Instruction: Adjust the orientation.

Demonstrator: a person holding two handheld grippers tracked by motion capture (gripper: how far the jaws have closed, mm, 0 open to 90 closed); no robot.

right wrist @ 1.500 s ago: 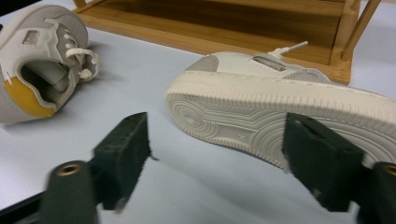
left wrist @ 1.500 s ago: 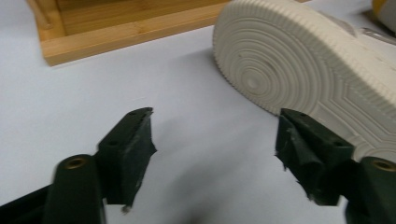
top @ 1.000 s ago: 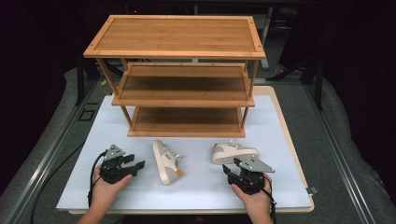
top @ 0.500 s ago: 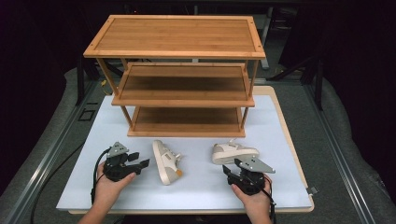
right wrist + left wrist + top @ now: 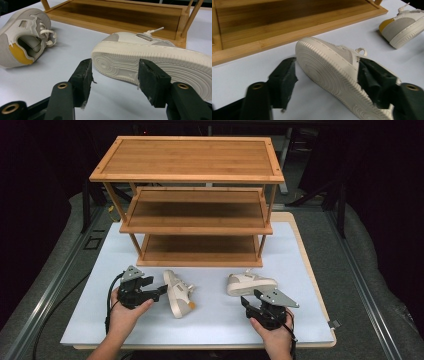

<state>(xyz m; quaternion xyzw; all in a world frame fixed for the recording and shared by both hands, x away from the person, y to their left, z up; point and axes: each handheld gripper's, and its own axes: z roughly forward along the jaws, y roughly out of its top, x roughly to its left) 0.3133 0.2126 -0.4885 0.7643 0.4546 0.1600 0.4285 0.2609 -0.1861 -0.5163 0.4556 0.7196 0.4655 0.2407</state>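
Two cream sneakers lie on their sides on a white mat (image 5: 100, 320), one in front of each of two hand-held grippers. Left sneaker (image 5: 178, 293) rests just ahead of the left gripper (image 5: 161, 290), its ribbed sole turned toward the tool and its heel, marked with a yellow patch, toward the person. In the left gripper view the sole runs across between the two black jaws, which have just been opening; one jaw stands clear of the shoe, the other sits at the upper by the heel loop, and the pads do not squeeze it, so the tool is released. Right sneaker (image 5: 251, 283) lies just beyond the right gripper (image 5: 249, 302), sole facing the person. In the right gripper view the jaws, which have just been opening, stand spread with the toe end of the sole beyond and between them, gripping nothing. One wooden rack (image 5: 192, 200) with three shelves stands at the far side of the mat, all three shelves bare; its lowest shelf sits just behind both shoes, and thin corner posts frame its open front. One hand holds each tool, and a black cable (image 5: 108, 305) trails from the left one. Nothing lies between either gripper and its shoe.
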